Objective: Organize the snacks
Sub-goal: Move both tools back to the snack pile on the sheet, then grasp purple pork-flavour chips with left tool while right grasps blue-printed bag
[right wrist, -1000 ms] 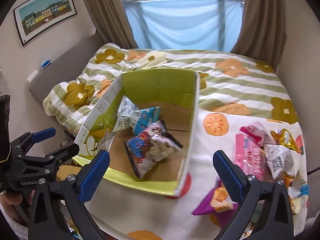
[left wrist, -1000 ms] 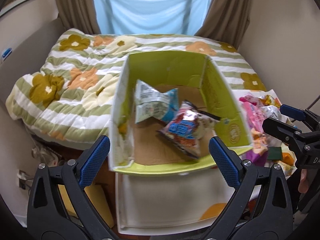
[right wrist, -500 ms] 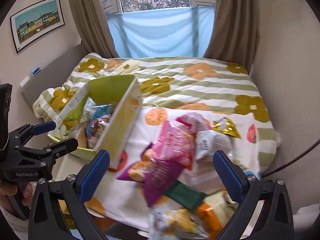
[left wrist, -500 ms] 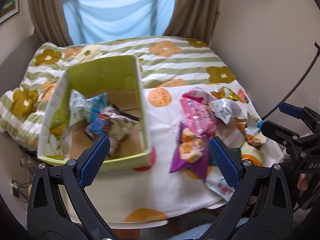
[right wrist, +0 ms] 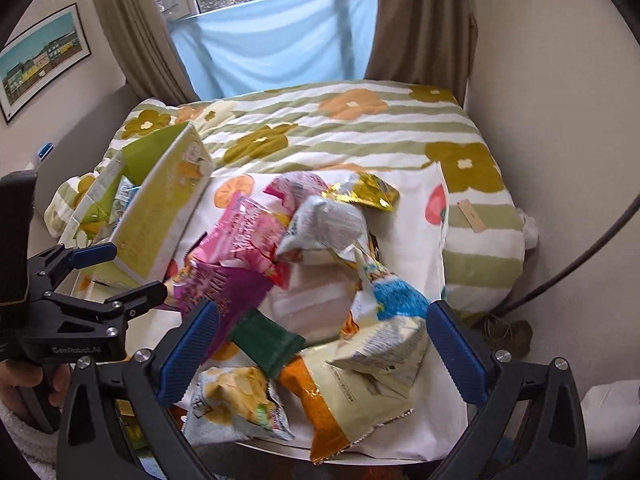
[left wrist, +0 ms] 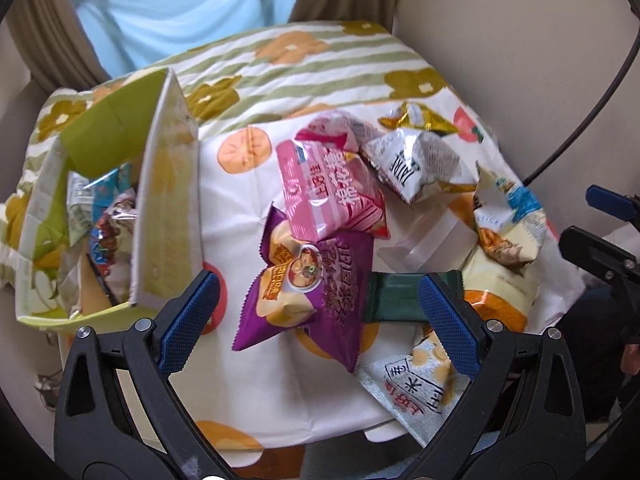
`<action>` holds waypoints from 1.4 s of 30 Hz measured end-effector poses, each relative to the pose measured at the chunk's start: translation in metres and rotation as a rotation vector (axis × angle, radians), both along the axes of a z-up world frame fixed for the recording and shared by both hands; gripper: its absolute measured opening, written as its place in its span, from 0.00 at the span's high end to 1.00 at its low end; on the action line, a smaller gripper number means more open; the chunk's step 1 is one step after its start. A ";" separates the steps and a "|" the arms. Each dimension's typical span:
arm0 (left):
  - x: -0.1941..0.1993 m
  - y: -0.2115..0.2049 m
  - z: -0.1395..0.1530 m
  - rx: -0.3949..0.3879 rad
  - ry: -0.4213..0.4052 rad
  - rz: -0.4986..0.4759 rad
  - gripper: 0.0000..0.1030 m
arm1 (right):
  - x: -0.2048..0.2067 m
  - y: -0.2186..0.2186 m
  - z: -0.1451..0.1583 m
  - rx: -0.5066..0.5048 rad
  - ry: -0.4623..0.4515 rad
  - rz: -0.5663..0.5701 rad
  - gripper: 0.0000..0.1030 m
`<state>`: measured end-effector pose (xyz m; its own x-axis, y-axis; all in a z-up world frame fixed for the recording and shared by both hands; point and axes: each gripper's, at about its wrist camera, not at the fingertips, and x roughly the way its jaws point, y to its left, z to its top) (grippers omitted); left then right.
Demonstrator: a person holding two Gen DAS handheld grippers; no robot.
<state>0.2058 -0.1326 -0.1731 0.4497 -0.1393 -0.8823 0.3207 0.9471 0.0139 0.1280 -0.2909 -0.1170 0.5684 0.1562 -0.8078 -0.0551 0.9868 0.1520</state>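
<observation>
Left gripper (left wrist: 318, 320): jaws spread wide, empty, above the near edge of the snack pile. Right gripper (right wrist: 320, 350): likewise wide apart, holding nothing; in the left view only its tips show at the frame edge.

Green box (left wrist: 168, 216): left of the pile, on the fruit-print cloth (left wrist: 240, 200); its near wall hides most of the interior. Two or three packets (left wrist: 96, 208) show inside, partly covered.

Pile on the cloth:
- purple bag (left wrist: 308, 284), foremost, overlapped at its top by the pink striped bag (left wrist: 332, 196);
- dark green packet (left wrist: 396, 296), half hidden behind the left gripper's right finger;
- white-grey bag (left wrist: 416, 164) and gold packet (left wrist: 416, 120) behind;
- cream and orange bag (right wrist: 348, 400), lower end cut off by the right gripper;
- blurred yellow-white bag (right wrist: 236, 404), label unreadable.

Person's hand (right wrist: 24, 380): partly visible on the left gripper's handle.
</observation>
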 end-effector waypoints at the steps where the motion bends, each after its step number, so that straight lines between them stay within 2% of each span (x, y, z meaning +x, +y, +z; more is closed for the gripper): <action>1: 0.005 -0.001 -0.007 0.003 0.016 -0.004 0.04 | 0.000 -0.004 -0.005 0.002 0.009 -0.010 0.00; 6: 0.024 -0.004 -0.043 0.024 0.079 -0.031 0.04 | 0.004 -0.015 -0.035 0.022 0.068 -0.094 0.00; 11: 0.031 -0.004 -0.059 0.068 0.069 -0.060 0.04 | 0.004 -0.019 -0.054 0.034 0.100 -0.192 0.00; 16: 0.039 0.002 -0.074 0.041 0.117 -0.066 0.04 | 0.011 -0.024 -0.065 0.024 0.127 -0.265 0.00; 24: 0.050 0.007 -0.091 -0.015 0.168 -0.082 0.04 | 0.026 -0.032 -0.081 0.042 0.175 -0.320 0.00; 28: 0.054 0.008 -0.098 -0.026 0.190 -0.090 0.09 | 0.031 -0.032 -0.088 0.050 0.194 -0.329 0.00; 29: 0.055 0.009 -0.099 -0.032 0.200 -0.092 0.12 | 0.033 -0.032 -0.090 0.047 0.198 -0.332 0.00; 30: 0.056 0.010 -0.101 -0.037 0.214 -0.093 0.21 | 0.034 -0.032 -0.092 0.044 0.203 -0.332 0.00; 34: 0.056 0.015 -0.100 -0.056 0.227 -0.106 0.26 | 0.037 -0.035 -0.101 0.047 0.223 -0.344 0.00; 38: 0.053 0.016 -0.098 -0.050 0.221 -0.103 0.28 | 0.040 -0.036 -0.103 0.052 0.223 -0.355 0.02; 42: 0.047 0.018 -0.095 -0.046 0.215 -0.100 0.29 | 0.046 -0.037 -0.102 0.036 0.224 -0.348 0.11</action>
<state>0.2525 -0.1142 -0.2678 0.2342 -0.2163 -0.9478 0.4042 0.9083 -0.1074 0.1740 -0.3279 -0.2192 0.4031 0.0164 -0.9150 0.3193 0.9345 0.1574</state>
